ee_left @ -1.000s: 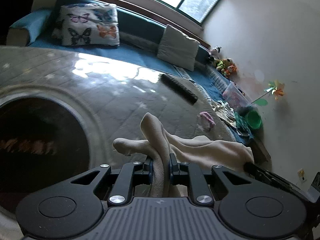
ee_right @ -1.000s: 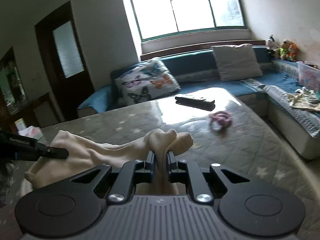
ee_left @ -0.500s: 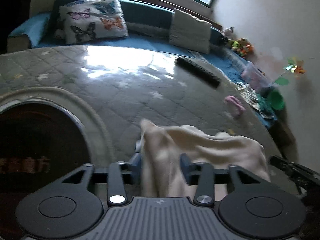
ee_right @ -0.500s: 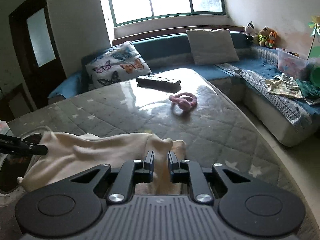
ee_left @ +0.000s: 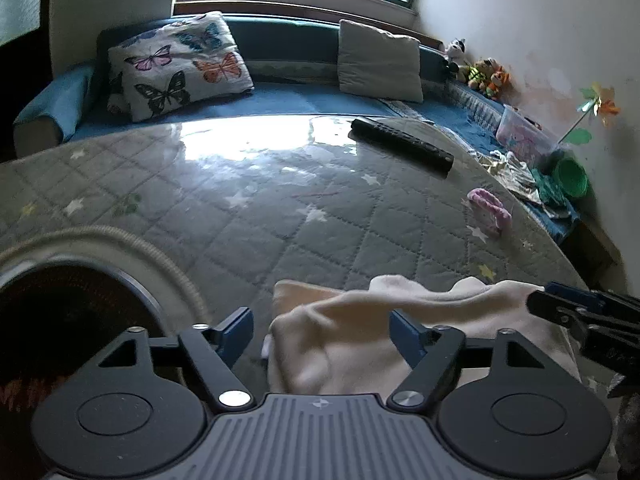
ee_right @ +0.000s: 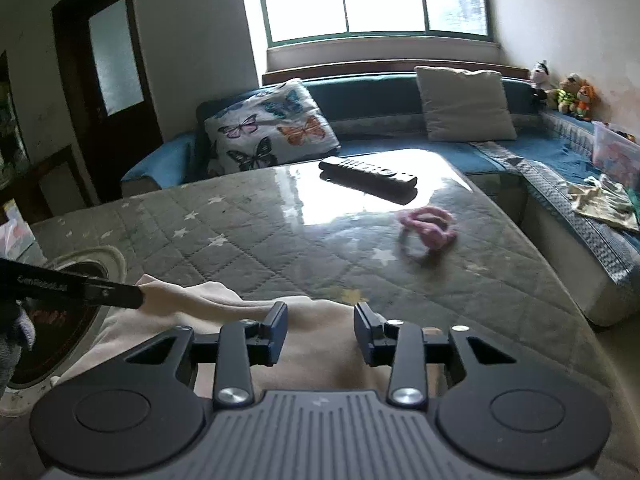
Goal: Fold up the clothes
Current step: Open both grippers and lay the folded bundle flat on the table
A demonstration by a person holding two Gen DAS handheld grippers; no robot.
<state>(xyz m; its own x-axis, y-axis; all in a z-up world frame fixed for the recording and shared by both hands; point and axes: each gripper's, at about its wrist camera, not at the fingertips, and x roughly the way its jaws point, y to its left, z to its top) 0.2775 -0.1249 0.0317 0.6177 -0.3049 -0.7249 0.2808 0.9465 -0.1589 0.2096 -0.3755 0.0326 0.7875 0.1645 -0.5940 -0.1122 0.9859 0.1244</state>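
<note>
Cloth (ee_left: 360,336), cream and soft, lies bunched on the near edge of the quilted tabletop (ee_left: 280,208), partly doubled over itself with a rumpled upper edge. Left hand-held gripper (ee_left: 322,326) stands with jaws spread wide over the cloth's left part, gripping nothing. Right hand-held gripper (ee_right: 321,330) likewise stands with jaws apart above the cloth's right part, holding nothing. A remote (ee_right: 368,179) and a pink band (ee_right: 428,226) lie well apart from the cloth, farther up the tabletop. A round opening (ee_left: 72,320) sits just left of the cloth. Judgement: the layers look uneven, so any further fold is best made by taking two matching corners, one per gripper, pinching through a single layer edge, lifting evenly, and keeping fabric off the opening's rim.
</note>
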